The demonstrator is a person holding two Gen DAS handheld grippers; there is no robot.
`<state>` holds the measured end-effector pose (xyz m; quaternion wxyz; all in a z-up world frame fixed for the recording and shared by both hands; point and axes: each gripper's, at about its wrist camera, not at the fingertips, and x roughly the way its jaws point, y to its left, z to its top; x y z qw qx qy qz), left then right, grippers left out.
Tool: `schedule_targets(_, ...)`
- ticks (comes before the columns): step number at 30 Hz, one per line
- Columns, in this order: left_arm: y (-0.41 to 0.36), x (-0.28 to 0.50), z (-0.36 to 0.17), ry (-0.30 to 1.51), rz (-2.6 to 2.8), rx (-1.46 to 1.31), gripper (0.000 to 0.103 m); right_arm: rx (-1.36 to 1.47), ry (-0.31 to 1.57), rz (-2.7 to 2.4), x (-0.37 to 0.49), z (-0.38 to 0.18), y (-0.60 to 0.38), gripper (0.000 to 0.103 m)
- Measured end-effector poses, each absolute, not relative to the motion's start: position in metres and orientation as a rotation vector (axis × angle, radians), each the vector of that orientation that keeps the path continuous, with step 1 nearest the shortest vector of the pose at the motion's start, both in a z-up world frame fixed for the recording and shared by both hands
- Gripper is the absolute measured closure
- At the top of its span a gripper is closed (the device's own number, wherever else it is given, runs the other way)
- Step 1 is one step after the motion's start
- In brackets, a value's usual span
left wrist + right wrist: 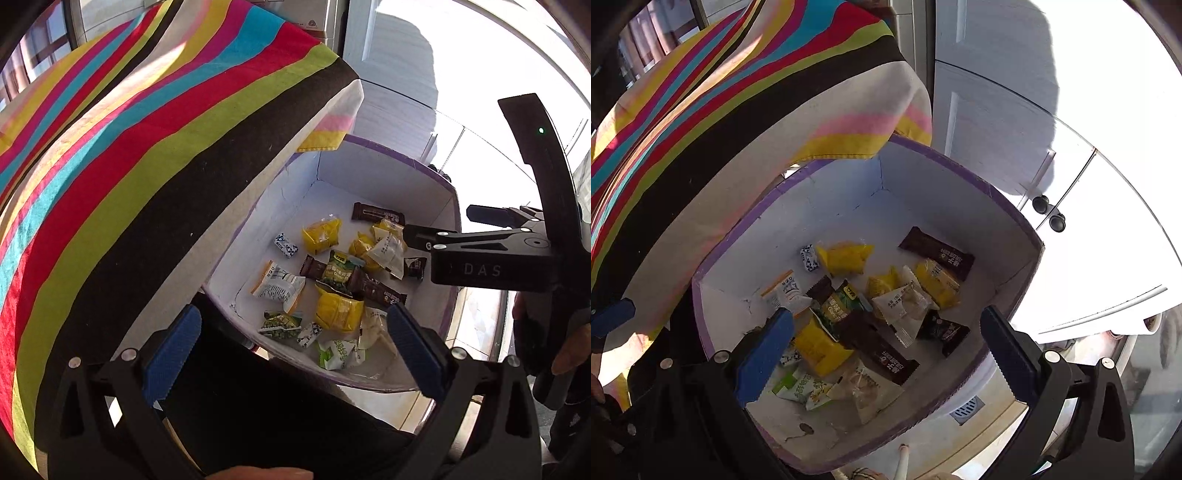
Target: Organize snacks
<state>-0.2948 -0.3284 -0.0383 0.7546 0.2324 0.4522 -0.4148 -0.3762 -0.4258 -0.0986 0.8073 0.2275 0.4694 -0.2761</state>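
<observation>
Nearest the lens, the left tongs (291, 354) stand wide apart with nothing between the blue pads, and the right tongs (882, 354) gape just as wide, also empty, poised over the box (1015, 218). This white box with a purple rim sits below the edge of the counter and holds all the snacks loose on its floor: yellow packets (846, 256), brown bars (936, 253), a green pea pouch (836, 306), a white-and-orange sachet (277, 284), small blue-and-white candies (285, 244), clear triangular packs (905, 302) and a green-and-white packet (338, 354). In the left view the right tongs reach in from the right above the box's far side. A striped cloth (129, 155) covers the counter and its corner droops over the box's far rim. Beyond stand white cabinet doors (997, 122) with dark knobs (1049, 212).
</observation>
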Motion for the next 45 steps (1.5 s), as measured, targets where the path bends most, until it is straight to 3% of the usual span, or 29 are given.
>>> schedule_targets(45,-0.327,-0.291,-0.049,1.039,-0.919,0.512,0.002,0.518,1.026,-0.566,-0.373,-0.109,-0.426,0.005)
